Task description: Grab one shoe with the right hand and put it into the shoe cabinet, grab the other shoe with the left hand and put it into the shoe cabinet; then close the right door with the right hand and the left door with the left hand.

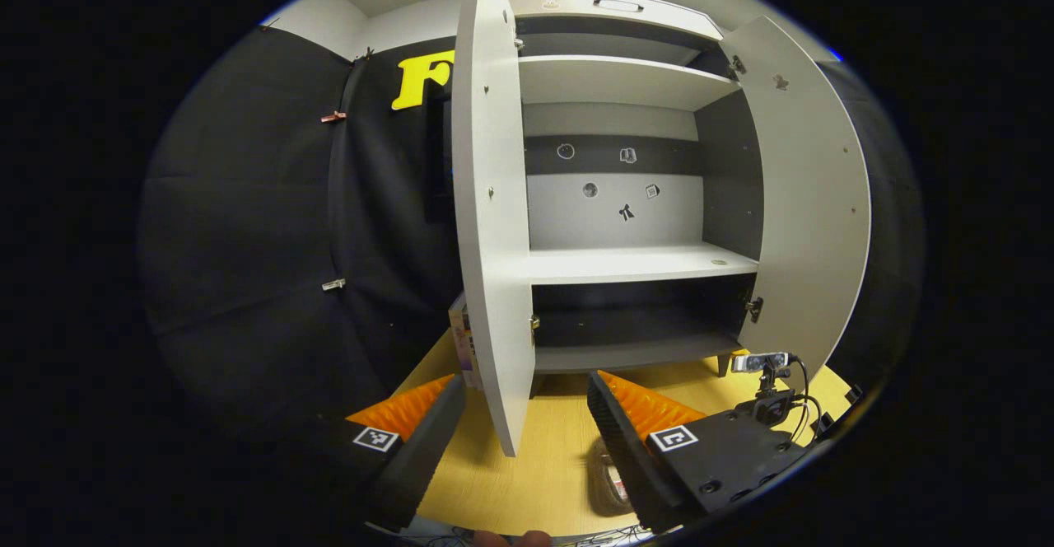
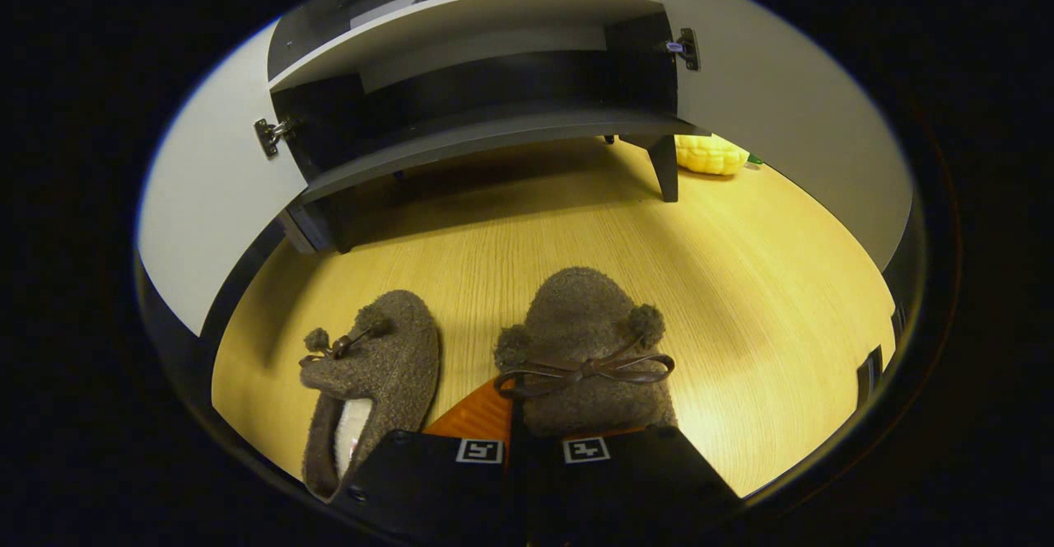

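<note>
Two brown fuzzy slippers with bows lie on the wooden floor in the right gripper view. My right gripper (image 2: 517, 417) is shut on the heel end of the right slipper (image 2: 586, 324); the left slipper (image 2: 380, 359) lies free beside it. Beyond them stands the white shoe cabinet (image 2: 461, 131) with both doors open. In the left gripper view my left gripper (image 1: 527, 440) is held open in the air with nothing between its fingers, facing the cabinet's open left door (image 1: 487, 201). The right door (image 1: 815, 201) is swung wide, and the middle shelf (image 1: 634, 264) and bottom shelf (image 1: 626, 354) are bare.
A small camera on a stand (image 1: 766, 366) with cables sits on the floor by the right door. A box (image 1: 463, 341) leans behind the left door. A yellow corn-shaped toy (image 2: 710, 154) lies past the cabinet's leg (image 2: 665, 170).
</note>
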`<state>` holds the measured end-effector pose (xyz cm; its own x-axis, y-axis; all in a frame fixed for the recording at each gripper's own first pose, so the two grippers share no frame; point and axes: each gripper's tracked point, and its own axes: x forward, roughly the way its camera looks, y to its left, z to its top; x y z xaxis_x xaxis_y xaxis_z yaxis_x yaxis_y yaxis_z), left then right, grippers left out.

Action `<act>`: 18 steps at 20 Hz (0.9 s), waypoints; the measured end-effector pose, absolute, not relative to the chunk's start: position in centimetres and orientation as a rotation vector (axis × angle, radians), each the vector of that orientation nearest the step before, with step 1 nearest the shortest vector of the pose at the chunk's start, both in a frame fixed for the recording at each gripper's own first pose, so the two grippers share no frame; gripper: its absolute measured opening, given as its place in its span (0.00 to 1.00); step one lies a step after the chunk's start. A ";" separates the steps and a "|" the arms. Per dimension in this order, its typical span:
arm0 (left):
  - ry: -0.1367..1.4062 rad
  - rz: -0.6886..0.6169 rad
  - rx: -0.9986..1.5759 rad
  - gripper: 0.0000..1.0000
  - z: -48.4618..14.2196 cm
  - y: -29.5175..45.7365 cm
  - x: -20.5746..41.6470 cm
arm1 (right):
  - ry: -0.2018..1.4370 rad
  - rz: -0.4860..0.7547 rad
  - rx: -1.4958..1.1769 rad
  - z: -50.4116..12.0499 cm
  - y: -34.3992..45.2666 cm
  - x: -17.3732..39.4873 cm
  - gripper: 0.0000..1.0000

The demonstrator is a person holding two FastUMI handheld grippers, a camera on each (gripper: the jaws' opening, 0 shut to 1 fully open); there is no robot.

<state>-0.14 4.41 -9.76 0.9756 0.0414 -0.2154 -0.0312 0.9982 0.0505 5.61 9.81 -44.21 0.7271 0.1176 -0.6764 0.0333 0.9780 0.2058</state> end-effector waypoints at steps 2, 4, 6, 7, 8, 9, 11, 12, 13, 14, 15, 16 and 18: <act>0.216 0.031 0.044 0.95 -9.7 4.1 -0.2 | 0.726 0.056 0.199 -42.0 9.4 5.6 0.12; 0.216 0.028 0.033 0.95 -9.6 3.8 -0.3 | 0.689 0.078 0.220 -38.6 9.2 5.8 0.12; 0.220 0.027 0.022 0.95 -9.5 3.4 -0.3 | 0.656 0.094 0.220 -35.1 8.7 6.1 0.12; 0.224 0.026 0.020 0.95 -9.5 3.2 -0.4 | 0.641 0.100 0.216 -33.3 8.4 6.2 0.12; 0.223 0.021 0.017 0.95 -9.4 2.9 -0.4 | 0.627 0.103 0.215 -31.6 8.1 6.5 0.12; 0.220 0.015 0.013 0.95 -9.2 2.6 -0.5 | 0.614 0.104 0.221 -29.7 7.9 6.7 0.12; 0.211 0.001 0.007 0.95 -8.9 2.1 -0.7 | 0.597 0.106 0.225 -26.4 7.3 7.1 0.12; 0.207 -0.005 0.007 0.95 -8.7 1.9 -0.7 | 0.585 0.108 0.226 -24.8 7.1 7.3 0.12; 0.203 -0.010 0.008 0.95 -8.5 1.7 -0.7 | 0.577 0.113 0.227 -23.3 6.9 7.4 0.12; 0.199 -0.013 0.012 0.95 -8.3 1.6 -0.8 | 0.572 0.121 0.228 -21.8 6.8 7.6 0.12; 0.194 -0.017 0.015 0.95 -8.0 1.4 -0.9 | 0.567 0.123 0.230 -20.6 6.7 7.9 0.12; 0.187 -0.017 0.017 0.95 -7.8 1.4 -1.0 | 0.558 0.125 0.229 -19.1 6.6 8.3 0.12; 0.175 -0.021 0.016 0.95 -7.3 1.2 -1.1 | 0.536 0.123 0.220 -16.4 6.2 9.5 0.12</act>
